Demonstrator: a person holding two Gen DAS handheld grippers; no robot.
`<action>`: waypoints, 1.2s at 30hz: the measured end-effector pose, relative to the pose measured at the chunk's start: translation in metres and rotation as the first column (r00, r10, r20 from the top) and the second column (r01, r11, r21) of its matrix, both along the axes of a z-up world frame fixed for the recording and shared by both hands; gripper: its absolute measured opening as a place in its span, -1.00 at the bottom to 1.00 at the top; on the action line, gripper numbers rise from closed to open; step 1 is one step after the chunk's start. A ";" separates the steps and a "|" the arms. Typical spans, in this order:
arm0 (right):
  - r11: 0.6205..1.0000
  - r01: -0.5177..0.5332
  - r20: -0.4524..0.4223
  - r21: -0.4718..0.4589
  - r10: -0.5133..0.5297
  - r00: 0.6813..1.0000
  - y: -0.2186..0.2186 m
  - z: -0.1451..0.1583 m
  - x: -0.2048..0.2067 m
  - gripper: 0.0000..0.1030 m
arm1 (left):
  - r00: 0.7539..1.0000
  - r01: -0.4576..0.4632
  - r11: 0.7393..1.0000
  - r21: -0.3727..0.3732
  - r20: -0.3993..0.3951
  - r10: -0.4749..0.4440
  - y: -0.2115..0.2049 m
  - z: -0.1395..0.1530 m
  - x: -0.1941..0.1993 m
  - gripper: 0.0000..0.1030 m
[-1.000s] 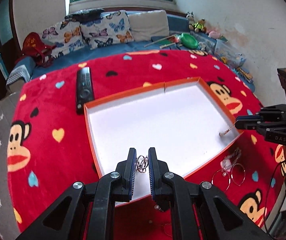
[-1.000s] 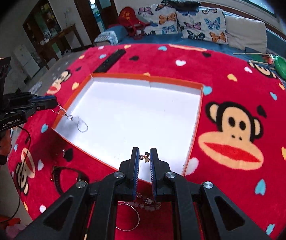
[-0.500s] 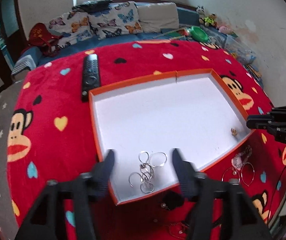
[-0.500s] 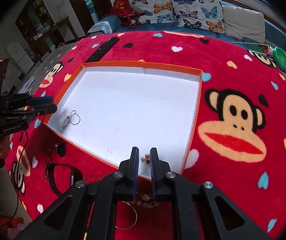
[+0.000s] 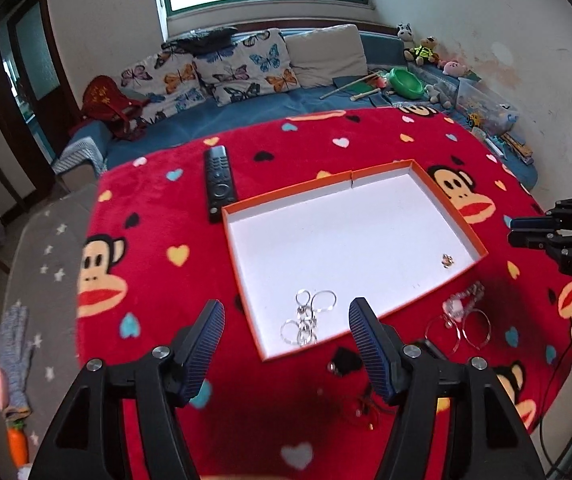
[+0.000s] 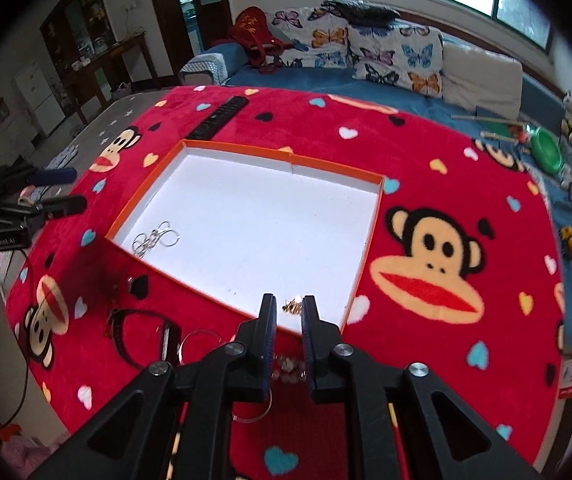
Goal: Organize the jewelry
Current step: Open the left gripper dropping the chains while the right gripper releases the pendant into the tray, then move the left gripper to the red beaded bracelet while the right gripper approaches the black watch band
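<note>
Left gripper jaws wide apart, nothing between them, above the silver rings. Rings lie in the near left corner of the orange tray, cluster's long axis running roughly near-to-far. Right gripper jaws opening, pads clear of the small gold piece seen between them on the tray floor, near right corner; its orientation unclear.
</note>
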State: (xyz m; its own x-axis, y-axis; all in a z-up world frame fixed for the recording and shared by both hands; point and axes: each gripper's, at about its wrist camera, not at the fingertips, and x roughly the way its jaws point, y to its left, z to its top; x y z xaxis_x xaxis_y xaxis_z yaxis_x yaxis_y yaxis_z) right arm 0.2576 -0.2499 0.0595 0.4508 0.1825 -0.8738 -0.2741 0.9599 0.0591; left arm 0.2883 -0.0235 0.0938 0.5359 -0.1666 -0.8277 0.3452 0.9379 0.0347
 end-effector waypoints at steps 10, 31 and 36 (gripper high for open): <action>0.997 -0.065 0.029 -0.027 0.066 0.997 0.012 0.011 -0.043 -0.37 | 0.997 0.082 0.996 -0.044 0.008 -0.082 0.002 0.010 -0.077 0.34; 0.994 -0.108 -0.044 0.010 0.109 0.993 0.026 -0.038 -0.086 -0.11 | 0.955 0.295 0.955 -0.031 -0.034 -0.296 -0.030 -0.088 -0.107 0.49; 0.991 -0.130 -0.050 0.013 0.130 0.990 0.036 -0.045 -0.086 -0.11 | 0.960 0.276 0.960 -0.043 -0.044 -0.277 -0.025 -0.106 -0.102 0.07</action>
